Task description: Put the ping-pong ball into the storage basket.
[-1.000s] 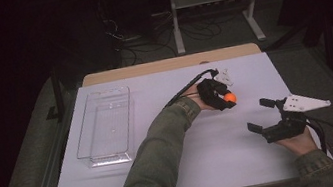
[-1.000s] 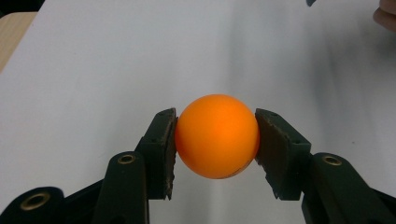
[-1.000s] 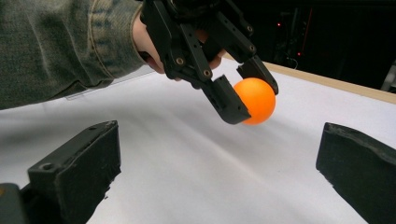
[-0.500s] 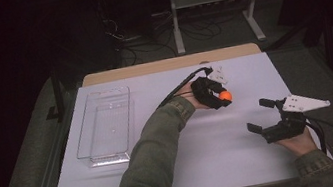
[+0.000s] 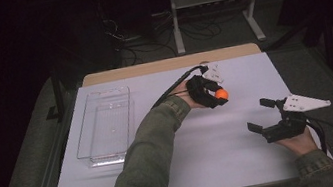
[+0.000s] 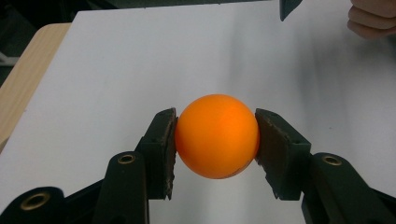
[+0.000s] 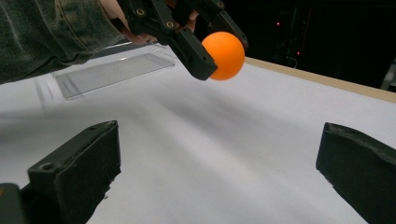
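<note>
An orange ball sits clamped between the two black jaws of my left gripper, held a little above the white table. In the high view the ball shows at the table's middle right. The right gripper view catches the same ball in the left gripper up ahead. My right gripper stands open near the table's right edge, jaws wide apart, nothing between them, pointing left toward the ball.
A clear plastic tray lies on the table's left side, seen also as the tray in the right gripper view. A wooden board edge runs along the far side. Shelving and cables stand beyond.
My left hand has drifted slightly up and away across the table with the ball still held. The right gripper has stayed put.
</note>
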`<move>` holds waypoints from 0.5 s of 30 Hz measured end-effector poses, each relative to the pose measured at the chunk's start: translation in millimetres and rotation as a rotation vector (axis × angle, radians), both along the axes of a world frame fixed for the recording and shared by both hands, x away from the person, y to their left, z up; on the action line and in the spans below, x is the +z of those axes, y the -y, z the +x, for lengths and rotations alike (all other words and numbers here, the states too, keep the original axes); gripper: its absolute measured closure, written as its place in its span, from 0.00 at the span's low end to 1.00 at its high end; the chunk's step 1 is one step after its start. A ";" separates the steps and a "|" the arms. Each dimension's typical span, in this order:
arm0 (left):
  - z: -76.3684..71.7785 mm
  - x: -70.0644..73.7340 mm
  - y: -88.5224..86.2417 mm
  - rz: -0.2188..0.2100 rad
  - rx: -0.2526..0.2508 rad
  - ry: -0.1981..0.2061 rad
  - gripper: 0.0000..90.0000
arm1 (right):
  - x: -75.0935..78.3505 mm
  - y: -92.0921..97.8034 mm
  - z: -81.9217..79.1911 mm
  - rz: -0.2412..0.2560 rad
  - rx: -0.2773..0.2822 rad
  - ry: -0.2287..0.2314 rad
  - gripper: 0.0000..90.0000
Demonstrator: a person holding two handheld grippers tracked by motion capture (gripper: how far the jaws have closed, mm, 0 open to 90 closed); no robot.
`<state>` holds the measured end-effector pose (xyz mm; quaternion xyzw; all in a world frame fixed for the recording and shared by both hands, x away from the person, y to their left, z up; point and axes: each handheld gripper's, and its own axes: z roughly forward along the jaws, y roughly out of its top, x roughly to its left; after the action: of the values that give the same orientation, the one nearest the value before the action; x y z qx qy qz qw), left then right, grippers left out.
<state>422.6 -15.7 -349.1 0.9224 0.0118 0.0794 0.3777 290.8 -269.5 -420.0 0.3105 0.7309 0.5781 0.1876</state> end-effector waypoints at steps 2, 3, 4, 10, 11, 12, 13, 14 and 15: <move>-3.8 4.0 -5.7 0.002 0.006 0.007 0.56 | -0.2 -0.2 0.4 -0.001 0.005 -0.001 0.00; -4.4 5.2 -7.4 0.009 0.007 0.012 0.56 | -0.2 -0.4 0.4 -0.001 0.007 0.000 0.00; -4.4 5.2 -7.4 0.009 0.007 0.012 0.56 | -0.2 -0.4 0.4 -0.001 0.007 0.000 0.00; -7.2 12.1 -16.0 0.002 0.015 0.014 0.56 | -0.3 -0.8 0.3 -0.004 0.007 -0.001 0.00; -7.5 13.3 -17.4 0.004 0.012 0.014 0.56 | -0.3 -0.6 0.3 -0.004 0.006 -0.002 0.00; -7.9 14.4 -18.7 0.002 0.013 0.014 0.56 | -0.7 -0.8 0.3 -0.004 0.007 -0.007 0.00; -8.7 15.4 -19.8 -0.001 0.016 0.012 0.56 | -0.9 -1.0 0.4 -0.006 0.008 -0.009 0.00; -9.8 17.4 -21.9 -0.004 0.019 0.015 0.56 | -1.1 -1.3 0.5 -0.007 0.008 -0.010 0.00; -10.4 18.5 -23.1 -0.002 0.020 0.017 0.56 | -1.2 -1.5 0.4 -0.008 0.009 -0.013 0.00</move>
<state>412.2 7.4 -330.7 0.9212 0.0181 0.0909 0.3779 291.2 -268.0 -421.2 0.3101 0.7358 0.5739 0.1816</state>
